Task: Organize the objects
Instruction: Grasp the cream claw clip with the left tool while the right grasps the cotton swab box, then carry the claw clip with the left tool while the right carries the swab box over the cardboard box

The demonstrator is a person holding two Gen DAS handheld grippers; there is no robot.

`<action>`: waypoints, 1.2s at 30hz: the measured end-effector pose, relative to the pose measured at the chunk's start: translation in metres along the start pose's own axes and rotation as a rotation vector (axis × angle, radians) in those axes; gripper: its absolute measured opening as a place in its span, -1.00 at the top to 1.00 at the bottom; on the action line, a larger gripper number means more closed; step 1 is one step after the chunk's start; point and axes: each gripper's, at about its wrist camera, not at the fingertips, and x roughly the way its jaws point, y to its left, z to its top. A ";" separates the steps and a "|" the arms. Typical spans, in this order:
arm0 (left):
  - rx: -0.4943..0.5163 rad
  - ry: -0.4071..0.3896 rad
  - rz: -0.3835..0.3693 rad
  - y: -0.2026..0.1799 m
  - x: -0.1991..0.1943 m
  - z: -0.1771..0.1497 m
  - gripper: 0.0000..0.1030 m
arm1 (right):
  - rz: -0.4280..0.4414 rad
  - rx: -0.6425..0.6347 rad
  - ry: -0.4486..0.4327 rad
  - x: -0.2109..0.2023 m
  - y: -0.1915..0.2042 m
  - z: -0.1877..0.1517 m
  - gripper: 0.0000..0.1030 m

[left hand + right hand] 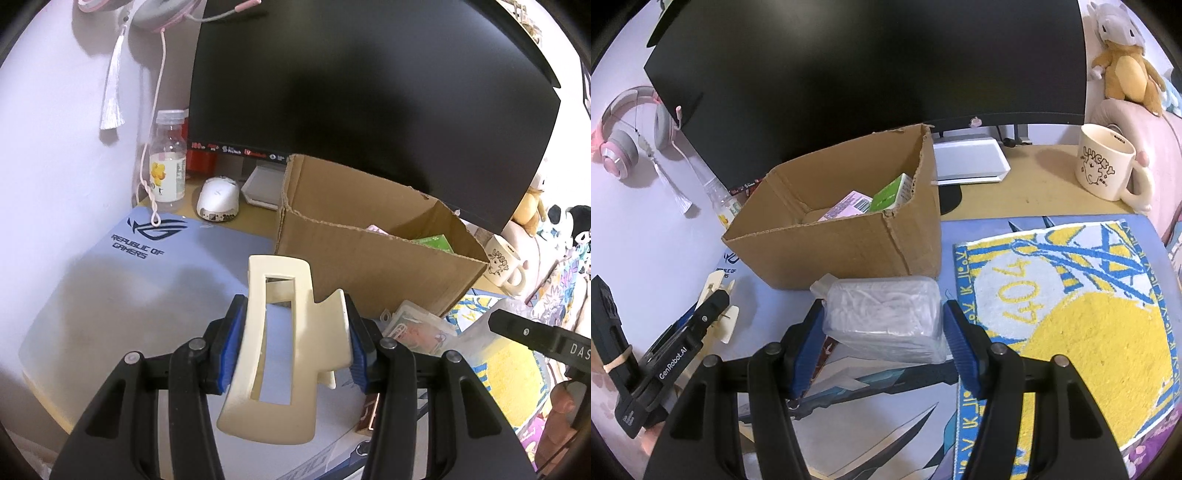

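A cream hair claw clip [317, 339] sits upright between the blue pads of my left gripper [293, 314], which is shut on it just in front of the open cardboard box [369, 266]. In the right wrist view, my right gripper [882, 325] has its pads against both sides of a clear plastic case [886, 295] with white contents. The case rests on the desk mat right before the cardboard box [831, 254]. A green carton [890, 194] and a pink packet [846, 206] lie inside the box. The left gripper [713, 299] with the clip shows at the left.
A black monitor [868, 66] stands behind the box. A yellow and blue towel [1071, 314] lies at the right, with a cream mug [1104, 162] beyond it. A bottle [168, 162] and a white mouse [218, 199] stand at the back left. Small packets [417, 328] lie by the box.
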 end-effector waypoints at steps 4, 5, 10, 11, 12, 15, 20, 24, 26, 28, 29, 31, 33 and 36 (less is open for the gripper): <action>-0.002 0.012 0.016 0.000 0.003 0.001 0.09 | -0.004 0.014 -0.002 0.000 -0.002 0.003 -0.31; -0.006 0.011 0.016 0.000 0.003 0.002 0.09 | -0.008 0.016 -0.010 -0.002 -0.003 0.004 -0.31; -0.024 0.006 0.016 0.003 -0.002 0.005 0.09 | -0.011 -0.027 -0.018 -0.008 0.001 0.008 -0.30; -0.024 0.003 0.021 0.003 -0.005 0.005 0.09 | -0.014 -0.036 -0.019 -0.010 0.003 0.008 -0.30; -0.021 -0.002 0.023 0.004 -0.007 0.005 0.09 | -0.023 -0.047 -0.018 -0.011 0.006 0.008 -0.31; -0.015 -0.016 0.024 0.004 -0.016 0.006 0.09 | -0.041 -0.077 -0.024 -0.018 0.013 0.009 -0.30; -0.027 -0.036 0.028 0.005 -0.021 0.007 0.09 | -0.023 -0.070 -0.055 -0.029 0.014 0.007 -0.30; -0.001 -0.051 0.049 -0.001 -0.025 0.006 0.09 | -0.003 -0.065 -0.087 -0.035 0.013 0.007 -0.31; 0.004 -0.057 0.044 -0.004 -0.027 0.006 0.09 | 0.011 -0.064 -0.088 -0.035 0.013 0.006 -0.30; 0.016 -0.067 0.043 -0.009 -0.030 0.007 0.09 | 0.009 -0.070 -0.083 -0.035 0.014 0.005 -0.30; 0.024 -0.072 0.043 -0.012 -0.031 0.007 0.09 | 0.008 -0.071 -0.084 -0.035 0.015 0.005 -0.30; 0.033 -0.077 0.039 -0.017 -0.032 0.008 0.09 | 0.011 -0.077 -0.087 -0.035 0.017 0.005 -0.30; 0.039 -0.084 0.032 -0.021 -0.033 0.010 0.09 | 0.014 -0.088 -0.090 -0.036 0.018 0.004 -0.30; 0.036 -0.097 0.035 -0.028 -0.034 0.012 0.09 | 0.006 -0.100 -0.105 -0.036 0.021 0.005 -0.31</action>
